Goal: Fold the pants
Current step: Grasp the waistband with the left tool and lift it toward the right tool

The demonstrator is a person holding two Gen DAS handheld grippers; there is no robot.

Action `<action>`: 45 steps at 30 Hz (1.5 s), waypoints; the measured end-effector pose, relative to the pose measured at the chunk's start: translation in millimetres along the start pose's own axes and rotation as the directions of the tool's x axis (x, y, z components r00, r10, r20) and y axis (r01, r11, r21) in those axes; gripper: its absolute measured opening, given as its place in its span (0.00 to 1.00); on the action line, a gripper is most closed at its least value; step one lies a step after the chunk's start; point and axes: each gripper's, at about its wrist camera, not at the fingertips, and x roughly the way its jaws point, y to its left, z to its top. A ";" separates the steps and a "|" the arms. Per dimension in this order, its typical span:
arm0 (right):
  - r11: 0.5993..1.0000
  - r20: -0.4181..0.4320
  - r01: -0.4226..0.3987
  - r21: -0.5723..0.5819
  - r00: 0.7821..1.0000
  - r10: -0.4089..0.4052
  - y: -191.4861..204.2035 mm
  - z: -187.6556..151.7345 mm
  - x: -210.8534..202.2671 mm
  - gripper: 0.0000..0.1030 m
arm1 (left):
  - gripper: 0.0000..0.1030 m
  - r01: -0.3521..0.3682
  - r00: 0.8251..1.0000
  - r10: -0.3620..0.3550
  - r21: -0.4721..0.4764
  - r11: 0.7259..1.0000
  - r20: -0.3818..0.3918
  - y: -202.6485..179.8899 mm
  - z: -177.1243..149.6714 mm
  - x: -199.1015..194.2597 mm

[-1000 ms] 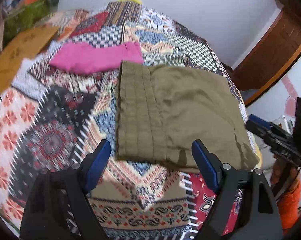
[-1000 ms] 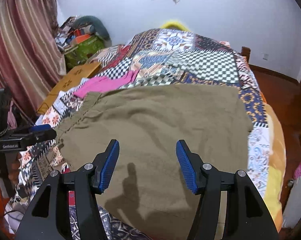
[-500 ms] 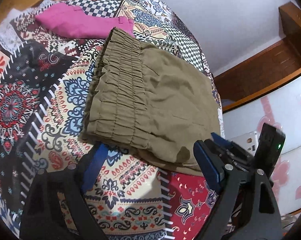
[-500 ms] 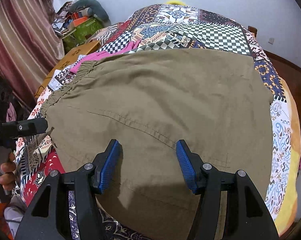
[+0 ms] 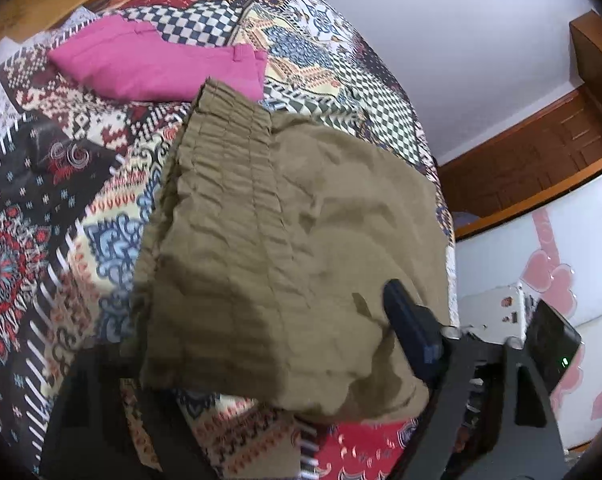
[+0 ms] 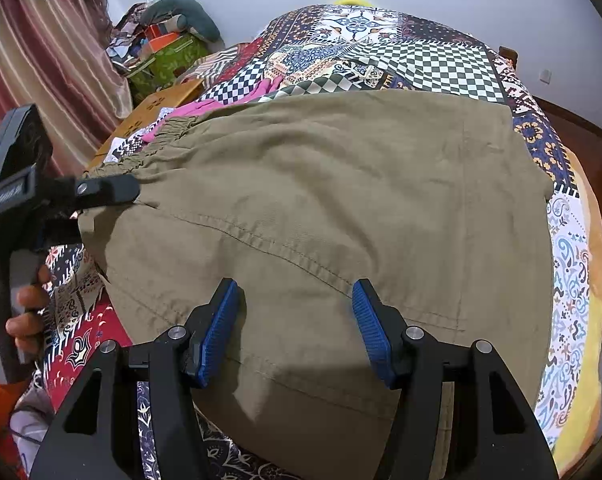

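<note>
Olive pants point(image 6: 321, 208) on patchwork bedspread point(image 6: 421, 60)

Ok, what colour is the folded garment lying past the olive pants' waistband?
Magenta pink garment, clearest in the left wrist view.

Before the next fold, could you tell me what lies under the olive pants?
The olive pants lie on the patchwork quilt, their waistband corner overlapping the pink garment. The left gripper has one finger beneath the near edge, hidden by cloth.
</note>
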 end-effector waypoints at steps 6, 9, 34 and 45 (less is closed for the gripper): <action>1.000 0.001 -0.003 0.005 1.000 0.003 -0.5 0.2 -0.2 0.54 | 0.42 -0.088 0.995 0.085 0.056 0.995 0.052 -3.7 0.2 -1.5; 1.000 -0.002 -0.003 0.000 1.000 0.003 0.0 1.4 0.1 0.54 | 0.39 -0.123 0.989 0.112 0.116 0.986 0.096 -13.1 -2.3 -9.1; 0.999 0.043 -0.016 -0.040 0.999 0.018 6.9 10.7 -13.8 0.54 | 0.36 -0.474 0.838 0.270 0.387 0.791 0.474 -89.8 -9.6 -89.7; 0.990 0.045 0.105 0.095 0.993 -0.110 -51.9 -24.8 -44.4 0.54 | 0.35 -0.406 0.879 0.169 0.514 0.755 0.447 -145.9 -19.8 -72.2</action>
